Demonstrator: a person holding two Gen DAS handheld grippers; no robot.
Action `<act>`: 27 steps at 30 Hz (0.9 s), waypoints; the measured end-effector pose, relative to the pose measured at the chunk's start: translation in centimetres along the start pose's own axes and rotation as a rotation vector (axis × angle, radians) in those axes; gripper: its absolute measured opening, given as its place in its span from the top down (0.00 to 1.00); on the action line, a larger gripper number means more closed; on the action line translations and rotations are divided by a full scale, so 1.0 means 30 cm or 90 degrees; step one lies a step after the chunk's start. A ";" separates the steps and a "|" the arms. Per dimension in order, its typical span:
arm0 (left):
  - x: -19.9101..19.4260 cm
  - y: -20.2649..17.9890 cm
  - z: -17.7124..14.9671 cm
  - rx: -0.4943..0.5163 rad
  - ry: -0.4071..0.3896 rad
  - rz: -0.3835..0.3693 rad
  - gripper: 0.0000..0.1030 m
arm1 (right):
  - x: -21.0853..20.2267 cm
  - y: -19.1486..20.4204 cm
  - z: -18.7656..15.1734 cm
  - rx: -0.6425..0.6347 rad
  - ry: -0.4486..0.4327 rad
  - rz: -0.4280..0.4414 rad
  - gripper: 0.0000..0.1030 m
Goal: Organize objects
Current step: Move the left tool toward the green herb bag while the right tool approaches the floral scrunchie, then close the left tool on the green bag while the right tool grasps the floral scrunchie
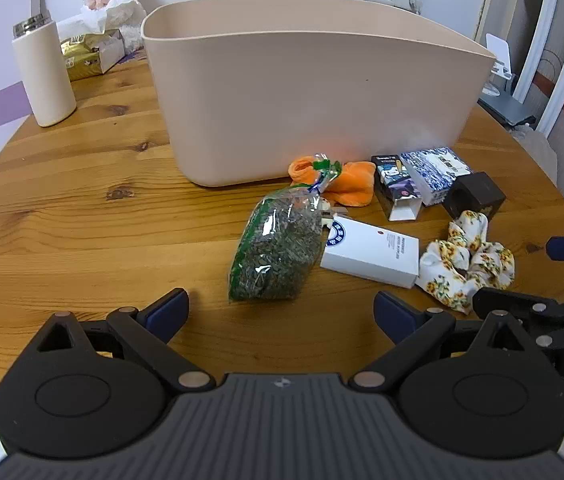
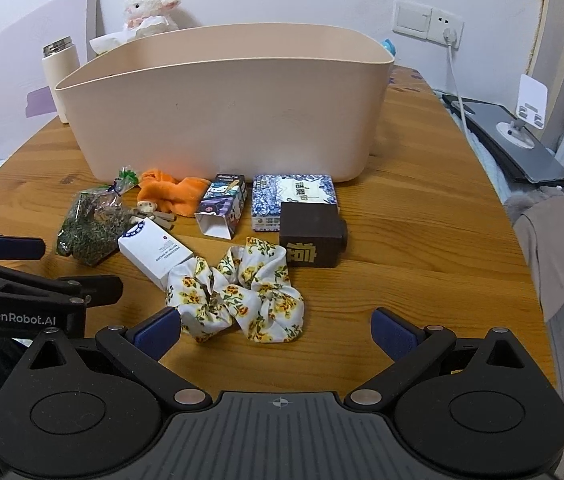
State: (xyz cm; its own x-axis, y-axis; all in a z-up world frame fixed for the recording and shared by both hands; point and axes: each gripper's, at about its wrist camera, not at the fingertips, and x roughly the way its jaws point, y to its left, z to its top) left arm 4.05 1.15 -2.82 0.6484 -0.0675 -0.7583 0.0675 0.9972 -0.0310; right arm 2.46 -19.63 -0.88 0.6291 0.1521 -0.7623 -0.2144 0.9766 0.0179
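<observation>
Right gripper point(image 2: 274, 330) spread wide and empty just before the floral scrunchie point(image 2: 238, 298), left gripper point(image 1: 282, 312) likewise apart near the bag of dried herbs point(image 1: 274, 252), white box point(image 1: 369, 254) between bag and scrunchie, beige bin point(image 1: 313, 100) behind on the wooden table point(image 1: 82, 220).

**A:** What do I have around the bin?

**B:** I see the beige bin point(image 2: 226, 112) upright. All items lie just in front of it: herb bag point(image 1: 278, 248) furthest left, orange cloth point(image 2: 174, 194) touching the bin's base, cartoon carton point(image 2: 222, 210), blue-white box point(image 2: 293, 196), dark cube point(image 2: 311, 240). White box point(image 2: 154, 250) and floral scrunchie point(image 2: 242, 292) lie furthest from the bin.
</observation>
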 end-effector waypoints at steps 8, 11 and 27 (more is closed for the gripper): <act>0.042 0.015 0.014 0.013 -0.022 0.002 0.04 | 0.051 0.021 0.014 -0.008 0.003 0.019 0.05; 0.055 0.012 0.019 0.034 -0.027 0.004 0.01 | 0.071 0.020 0.022 -0.010 0.005 0.024 0.10; 0.036 0.031 0.023 0.050 -0.053 -0.028 0.40 | 0.082 0.025 0.037 -0.022 -0.023 0.030 0.63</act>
State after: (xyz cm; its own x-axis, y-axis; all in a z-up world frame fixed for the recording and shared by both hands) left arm 5.34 1.98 -3.22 0.7043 -0.1162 -0.7003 0.1538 0.9881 -0.0093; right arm 4.66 -18.35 -2.01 0.6443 0.2031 -0.7373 -0.2689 0.9627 0.0302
